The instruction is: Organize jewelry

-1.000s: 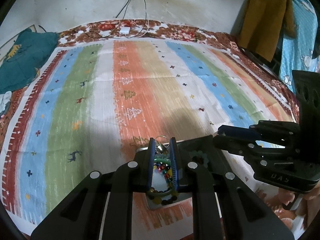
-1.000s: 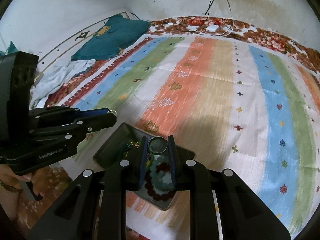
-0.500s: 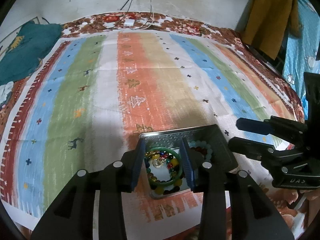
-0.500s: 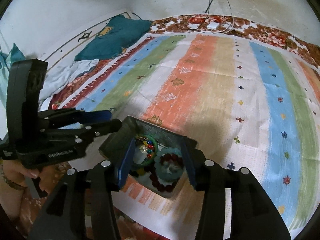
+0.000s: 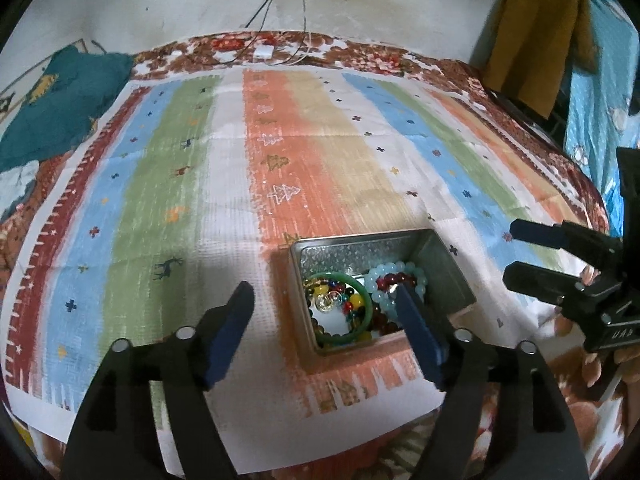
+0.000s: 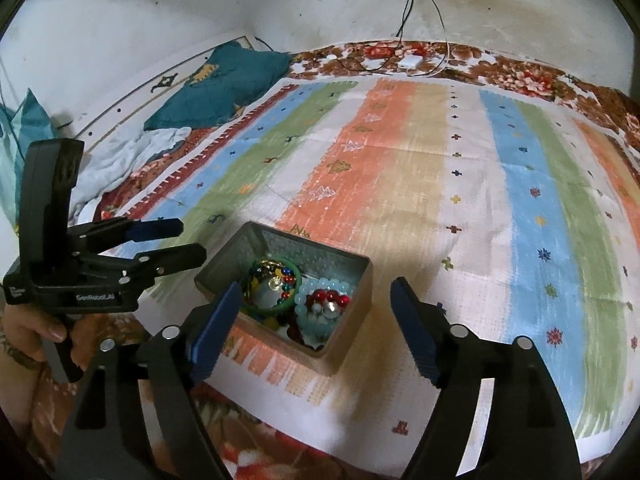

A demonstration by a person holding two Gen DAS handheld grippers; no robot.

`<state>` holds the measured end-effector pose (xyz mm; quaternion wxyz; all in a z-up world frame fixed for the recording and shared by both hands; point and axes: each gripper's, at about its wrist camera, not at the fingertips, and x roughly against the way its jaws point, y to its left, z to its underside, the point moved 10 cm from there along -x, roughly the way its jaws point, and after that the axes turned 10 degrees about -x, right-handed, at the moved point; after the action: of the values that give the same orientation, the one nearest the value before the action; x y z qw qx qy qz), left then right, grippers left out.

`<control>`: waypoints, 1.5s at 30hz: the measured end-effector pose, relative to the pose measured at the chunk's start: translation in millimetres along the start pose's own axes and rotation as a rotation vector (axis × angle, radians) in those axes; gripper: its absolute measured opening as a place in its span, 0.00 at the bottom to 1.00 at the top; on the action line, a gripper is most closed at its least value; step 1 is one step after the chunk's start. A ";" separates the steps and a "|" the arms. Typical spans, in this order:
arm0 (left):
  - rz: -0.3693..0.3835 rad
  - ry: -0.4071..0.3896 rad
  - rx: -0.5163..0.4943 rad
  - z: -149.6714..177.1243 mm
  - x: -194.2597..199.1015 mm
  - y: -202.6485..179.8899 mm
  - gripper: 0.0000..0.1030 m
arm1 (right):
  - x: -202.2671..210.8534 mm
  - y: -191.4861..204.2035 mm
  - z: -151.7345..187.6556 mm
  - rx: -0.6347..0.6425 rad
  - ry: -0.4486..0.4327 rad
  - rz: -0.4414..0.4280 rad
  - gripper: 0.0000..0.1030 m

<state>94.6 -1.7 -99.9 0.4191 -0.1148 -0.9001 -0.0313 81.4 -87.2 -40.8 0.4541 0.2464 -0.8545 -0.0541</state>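
White lettering "GenRobot.AI" stood on the left gripper [image 6: 192,242] body, lower left of the right wrist view.

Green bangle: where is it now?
The green bangle lies in the left half of the metal tin, around colored beads, beside the pale blue bracelet.

Stained white wall [image 5: 160,4], striped mat [image 5: 168,184], floral bedspread [image 6: 520,74]

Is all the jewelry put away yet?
Nearly. The green bangle, pale blue bead bracelet and dark red beads lie inside the metal box. Both the left tool and right tool are open and empty. No loose jewelry shows on the striped cloth.
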 end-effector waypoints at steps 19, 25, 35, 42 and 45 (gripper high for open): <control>-0.003 -0.071 -0.102 10.3 24.2 -24.1 0.94 | 31.2 -5.3 14.5 -0.021 -0.072 0.019 0.95; -0.038 -0.120 -0.095 11.1 39.0 -24.1 0.94 | 40.9 -1.2 14.5 -0.014 -0.119 0.020 0.96; -0.062 -0.190 -0.082 7.7 56.7 -27.0 0.94 | 48.0 9.8 19.7 0.041 -0.157 0.025 0.96; -0.078 -0.199 -0.068 5.6 57.9 -23.0 0.94 | 48.2 7.2 17.8 0.020 -0.162 0.015 0.96; -0.086 -0.217 -0.085 3.8 60.8 -25.0 0.94 | 45.6 7.2 17.8 0.018 -0.154 0.014 0.96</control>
<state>48.1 -14.4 -55.0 0.3125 -0.0967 -0.9420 -0.0750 43.1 -104.7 -14.7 0.3850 0.2397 -0.8891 -0.0621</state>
